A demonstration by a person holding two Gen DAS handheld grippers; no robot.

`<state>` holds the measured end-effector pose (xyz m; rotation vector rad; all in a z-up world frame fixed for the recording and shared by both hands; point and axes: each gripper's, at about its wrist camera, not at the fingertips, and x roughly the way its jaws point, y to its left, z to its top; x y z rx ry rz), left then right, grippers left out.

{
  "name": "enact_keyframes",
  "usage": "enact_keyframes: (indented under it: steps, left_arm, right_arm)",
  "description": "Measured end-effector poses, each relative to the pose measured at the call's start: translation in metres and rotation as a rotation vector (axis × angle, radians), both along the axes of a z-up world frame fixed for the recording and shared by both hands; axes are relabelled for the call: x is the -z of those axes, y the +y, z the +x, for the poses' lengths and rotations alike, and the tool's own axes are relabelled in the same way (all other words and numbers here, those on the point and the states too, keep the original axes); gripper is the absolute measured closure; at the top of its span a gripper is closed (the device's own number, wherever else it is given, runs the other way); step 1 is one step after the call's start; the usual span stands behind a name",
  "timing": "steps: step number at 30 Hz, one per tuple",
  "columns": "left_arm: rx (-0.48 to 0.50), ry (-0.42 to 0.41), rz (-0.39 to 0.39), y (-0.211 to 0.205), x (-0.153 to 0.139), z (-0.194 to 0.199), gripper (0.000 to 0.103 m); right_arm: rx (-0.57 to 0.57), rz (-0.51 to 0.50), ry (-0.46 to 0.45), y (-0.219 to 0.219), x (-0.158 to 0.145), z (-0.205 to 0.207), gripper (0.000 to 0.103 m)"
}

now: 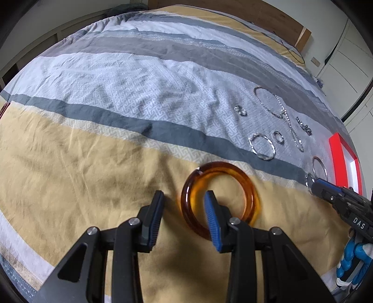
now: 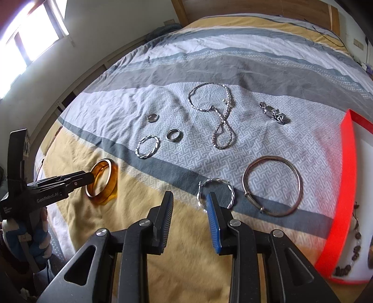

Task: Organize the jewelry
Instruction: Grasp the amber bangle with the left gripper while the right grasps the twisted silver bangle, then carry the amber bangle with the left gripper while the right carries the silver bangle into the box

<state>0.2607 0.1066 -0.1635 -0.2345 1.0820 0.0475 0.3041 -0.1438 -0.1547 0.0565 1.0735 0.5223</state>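
Note:
An amber bangle (image 1: 220,198) lies on the yellow stripe of the bedspread. My left gripper (image 1: 184,201) is open, with its right finger inside the bangle's ring and its left finger outside. In the right wrist view the bangle (image 2: 102,184) sits at the left gripper's tips. My right gripper (image 2: 190,198) is open and empty, with its right finger just in front of a twisted silver bracelet (image 2: 215,192). A plain silver bangle (image 2: 272,185), a chain necklace (image 2: 218,116), two rings (image 2: 173,135) and another twisted hoop (image 2: 148,146) lie beyond.
A red-rimmed white tray (image 2: 342,186) with dark beads in it sits at the right. A small silver charm piece (image 2: 272,113) lies far right on the bed. A wooden headboard (image 2: 256,7) is at the far end.

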Motion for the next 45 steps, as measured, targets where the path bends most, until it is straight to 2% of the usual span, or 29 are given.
enact_keyframes:
  steps: [9, 13, 20, 23, 25, 27, 35, 45]
  left_arm:
    - [0.031, 0.033, 0.024, -0.005, 0.017, 0.009, 0.069]
    - [0.051, 0.045, 0.000, -0.003, 0.022, 0.014, 0.069]
    - [0.068, 0.057, 0.016, -0.006, 0.026, 0.022, 0.071]
    - [0.067, 0.046, 0.034, -0.009, 0.024, 0.022, 0.079]
    - [0.068, 0.042, 0.044, -0.011, 0.022, 0.020, 0.090]
    - [0.066, 0.035, 0.063, -0.015, 0.020, 0.019, 0.093]
    - [0.030, 0.004, 0.085, -0.018, 0.005, 0.008, 0.094]
    - [0.017, -0.044, 0.093, -0.020, -0.029, -0.023, 0.094]
  right_arm:
    - [-0.020, -0.003, 0.060, 0.011, 0.026, 0.019, 0.081]
    - [-0.017, 0.019, 0.073, 0.013, 0.032, 0.025, 0.084]
    - [0.013, 0.068, 0.086, 0.005, 0.040, 0.026, 0.096]
    - [0.021, 0.075, 0.077, 0.003, 0.040, 0.025, 0.098]
    - [0.024, 0.076, 0.065, 0.003, 0.038, 0.023, 0.098]
    - [0.028, 0.084, 0.052, 0.002, 0.035, 0.020, 0.099]
    - [0.021, 0.126, 0.011, 0.001, 0.014, -0.004, 0.099]
    - [0.045, 0.154, -0.049, -0.010, -0.031, -0.043, 0.099]
